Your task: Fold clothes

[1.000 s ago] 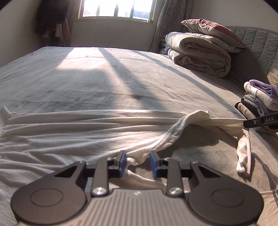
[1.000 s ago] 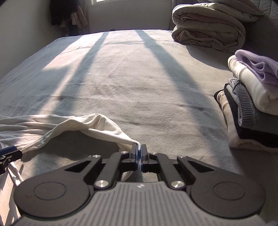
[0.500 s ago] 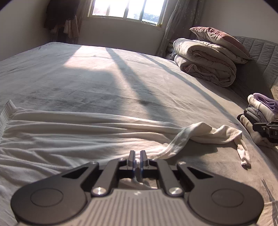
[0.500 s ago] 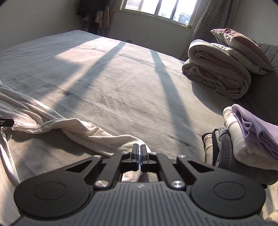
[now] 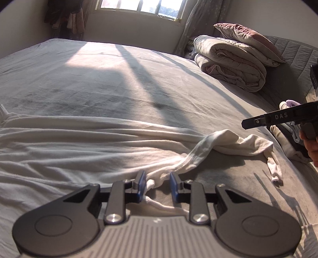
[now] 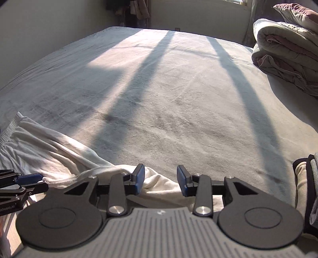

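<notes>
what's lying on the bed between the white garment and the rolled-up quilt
Nothing: in the left wrist view, only bare grey bedsheet separates the white garment from the rolled beige quilt.

On the 1 wide grey-sheeted bed (image 5: 123, 83) lies 1 crumpled cream-white cotton garment (image 5: 83, 142), 1 rolled beige quilted duvet (image 5: 232, 61) with 1 maroon-and-tan pillow (image 5: 248, 37) on top, and 1 stack of folded clothes (image 6: 306, 182) at the right edge. 2 black grippers with blue-padded fingers appear: the left gripper (image 5: 157, 183) and the right gripper (image 6: 161, 178). There is 1 sunlit window (image 5: 139, 8) and 1 cluster of dark hanging clothes (image 5: 65, 19), their number impossible to tell.
</notes>
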Demonstrator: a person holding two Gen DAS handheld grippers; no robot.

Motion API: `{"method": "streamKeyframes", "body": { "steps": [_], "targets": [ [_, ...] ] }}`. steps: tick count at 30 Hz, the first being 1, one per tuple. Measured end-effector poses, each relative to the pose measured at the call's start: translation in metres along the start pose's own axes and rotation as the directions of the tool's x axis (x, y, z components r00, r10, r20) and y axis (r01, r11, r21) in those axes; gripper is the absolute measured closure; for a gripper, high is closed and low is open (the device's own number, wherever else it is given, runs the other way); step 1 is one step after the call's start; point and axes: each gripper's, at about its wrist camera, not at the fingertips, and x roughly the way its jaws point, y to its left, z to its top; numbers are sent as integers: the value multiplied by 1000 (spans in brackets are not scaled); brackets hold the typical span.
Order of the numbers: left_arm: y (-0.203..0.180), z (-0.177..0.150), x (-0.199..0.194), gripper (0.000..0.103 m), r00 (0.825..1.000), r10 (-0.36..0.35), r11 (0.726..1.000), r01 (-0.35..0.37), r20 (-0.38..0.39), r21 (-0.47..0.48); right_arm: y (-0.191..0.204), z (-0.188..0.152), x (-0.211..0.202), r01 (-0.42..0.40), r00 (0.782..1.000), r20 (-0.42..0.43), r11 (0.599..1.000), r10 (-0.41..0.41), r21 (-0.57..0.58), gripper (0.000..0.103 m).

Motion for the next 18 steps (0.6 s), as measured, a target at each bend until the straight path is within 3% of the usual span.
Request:
{"method": "streamKeyframes", "body": {
  "steps": [2,7,11,13,15,18],
  "targets": [
    [-2,-1,0,76,1000,8,1000,-8,2,21,5,2,13,33,999,-34,997,-36,-68,63],
    [0,-1,2,76,1000,6,1000,-6,2,10,9,3,29,-23,997,-74,991,13,-130,63],
    [1,0,3,76,1000,0,1000,0,0,11,17,-3,51,-18,990,-138,988,-3,-152,63],
    [3,0,3,76,1000,-3,1000,3,1,3,22,-6,52,-8,992,-122,986,-12,-166,63],
    [4,0,3,76,1000,-8,1000,8,2,-9,26,-6,51,-8,993,-114,983,-13,-186,95],
    [6,0,3,76,1000,-13,1000,13,3,-25,32,-3,46,21,996,-80,975,-39,-221,97]
  ]
}}
